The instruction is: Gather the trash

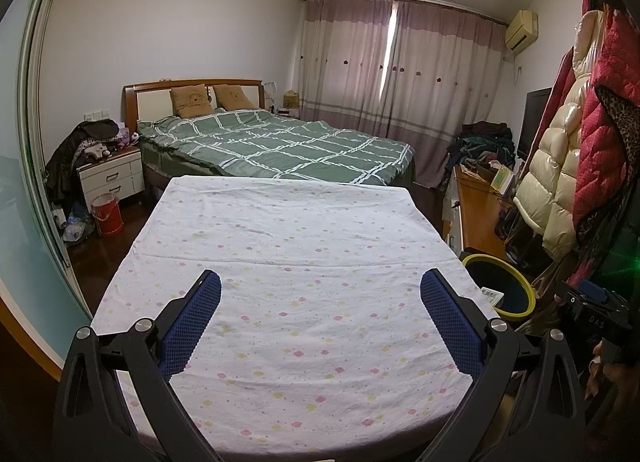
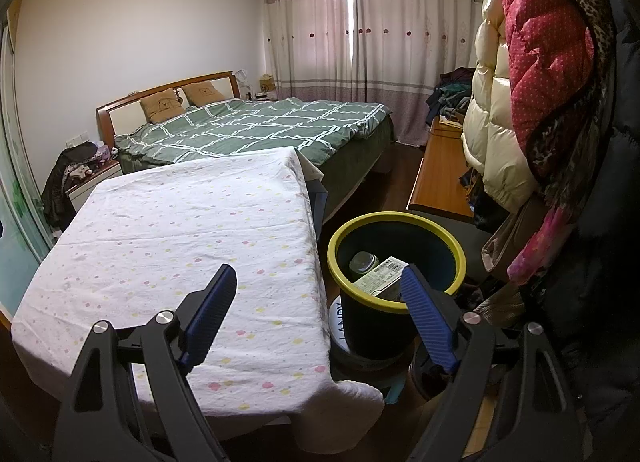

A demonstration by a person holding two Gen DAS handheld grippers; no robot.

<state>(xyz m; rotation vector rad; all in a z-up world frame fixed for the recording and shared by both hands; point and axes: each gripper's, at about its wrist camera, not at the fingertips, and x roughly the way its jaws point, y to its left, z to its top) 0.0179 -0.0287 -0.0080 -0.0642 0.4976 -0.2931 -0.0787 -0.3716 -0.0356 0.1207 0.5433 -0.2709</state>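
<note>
Looking along our two tools, we see only the front parts of each: the handles are cut off by the lower edge of both views. Our left gripper has its two blue pads spread wide above the table, with nothing between them. Our right gripper is spread wide too and pinches nothing; its left finger is over the cloth and its right finger crosses in front of the bin's near rim, hiding part of it.

One table, covered by a white cloth with small coloured flowers, lies just ahead; we see no loose object on it. Just beside its right edge stands one dark bin with a yellow rim. From the left wrist it is half hidden behind the table corner. The trash is inside this bin: we count two pieces, one printed carton and one dark round container behind it, whose kind we cannot tell. The bin stands on something white with letters, mostly hidden.

At the far right of the left view, part of one hand shows, cut off by the edge.

Farther away there is one bed with a green checked cover and two brown pillows. Several coats hang on the right, overlapping too much to count surely.
</note>
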